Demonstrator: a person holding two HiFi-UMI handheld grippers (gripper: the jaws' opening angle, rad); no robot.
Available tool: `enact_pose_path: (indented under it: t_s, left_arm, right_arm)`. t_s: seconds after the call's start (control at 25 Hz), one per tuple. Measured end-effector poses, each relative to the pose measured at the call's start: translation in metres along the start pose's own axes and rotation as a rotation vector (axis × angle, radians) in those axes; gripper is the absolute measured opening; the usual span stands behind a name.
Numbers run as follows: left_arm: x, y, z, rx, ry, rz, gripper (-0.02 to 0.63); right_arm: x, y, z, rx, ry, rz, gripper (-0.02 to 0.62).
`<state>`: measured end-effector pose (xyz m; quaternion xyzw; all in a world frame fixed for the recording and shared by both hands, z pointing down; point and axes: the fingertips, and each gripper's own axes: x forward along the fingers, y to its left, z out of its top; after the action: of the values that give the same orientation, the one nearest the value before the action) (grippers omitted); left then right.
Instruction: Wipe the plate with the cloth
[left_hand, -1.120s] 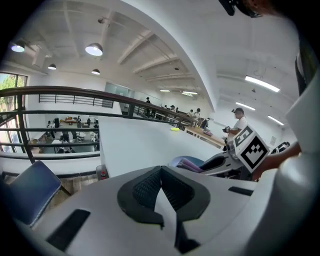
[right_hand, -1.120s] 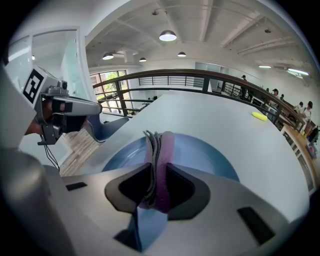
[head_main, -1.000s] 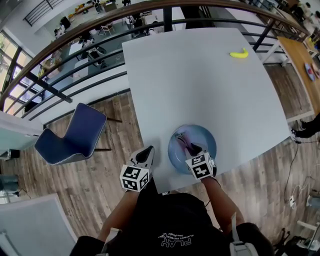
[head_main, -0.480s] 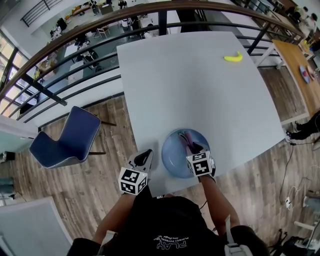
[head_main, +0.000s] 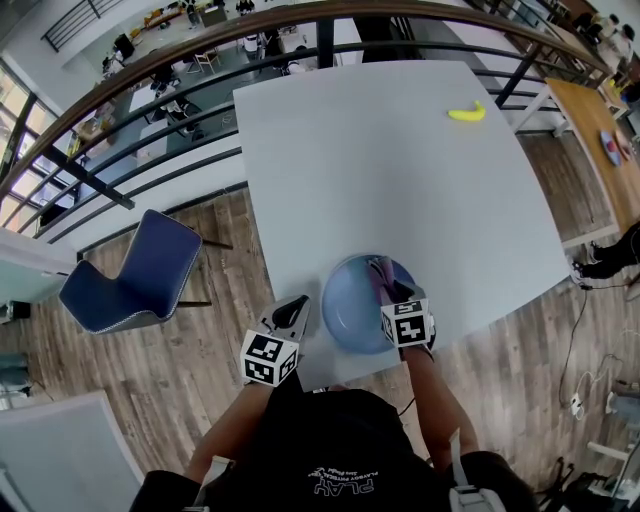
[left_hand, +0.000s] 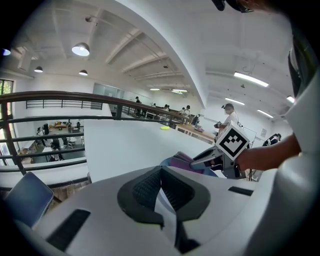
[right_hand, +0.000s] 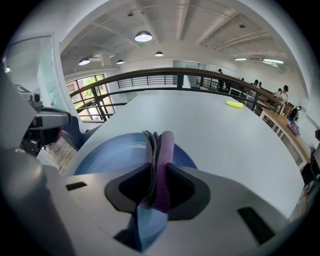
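The right gripper (right_hand: 157, 175) is clamping the folded purple cloth (right_hand: 162, 147) tight between its jaws, over the blue plate (head_main: 345, 305) at the near edge of the white table (head_main: 400, 170) — while the left gripper (left_hand: 161, 187), jaws together and empty, is hanging just beside the plate. A banana (head_main: 467, 114) is lying well apart, near the far corner.

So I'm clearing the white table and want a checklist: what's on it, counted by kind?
Plate (blue): 1
Cloth (purple, pinched in the right tool, on the plate): 1
Banana (yellow, far corner): 1
Total: 3
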<state>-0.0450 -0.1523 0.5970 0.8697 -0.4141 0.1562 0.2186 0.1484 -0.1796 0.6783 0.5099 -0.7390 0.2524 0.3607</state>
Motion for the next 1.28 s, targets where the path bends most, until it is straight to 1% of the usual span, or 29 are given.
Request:
enact_pose_path:
  t_s: [0.08,0.24,0.32,0.48,0.68,0.96,1.12,1.28]
  left_arm:
    - [0.001,0.000,-0.001,0.011,0.001,0.000,0.014]
    - [0.002,-0.008,0.001,0.036,0.002,-0.007,0.014]
    - [0.003,-0.011,0.001,0.040,0.003,-0.011,0.014]
    - [0.003,-0.014,-0.002,0.039,0.007,-0.013,0.014]
    - [-0.004,-0.013,-0.005,0.025,-0.002,0.004,0.014]
    - [-0.012,-0.012,-0.013,0.000,-0.016,0.029,0.014]
    - [-0.019,-0.011,-0.016,-0.004,-0.016,0.036,0.014]
    - [-0.022,-0.010,-0.017,-0.003,-0.010,0.043,0.014]
  right_arm:
    - [0.000,0.003,0.001,-0.004,-0.007,0.000,0.104]
    - [-0.011,0.013,0.008,-0.007,-0.055,0.018,0.104]
    - [-0.016,0.024,0.009,-0.010,-0.068,0.041,0.104]
    - [-0.023,0.056,0.008,-0.025,-0.076,0.115,0.104]
    - [-0.026,0.081,0.000,-0.043,-0.051,0.174,0.104]
    - [-0.023,0.108,-0.014,-0.102,-0.008,0.236,0.104]
    - [-0.019,0.117,-0.025,-0.133,0.030,0.238,0.104]
    - [-0.016,0.113,-0.028,-0.138,0.033,0.222,0.104]
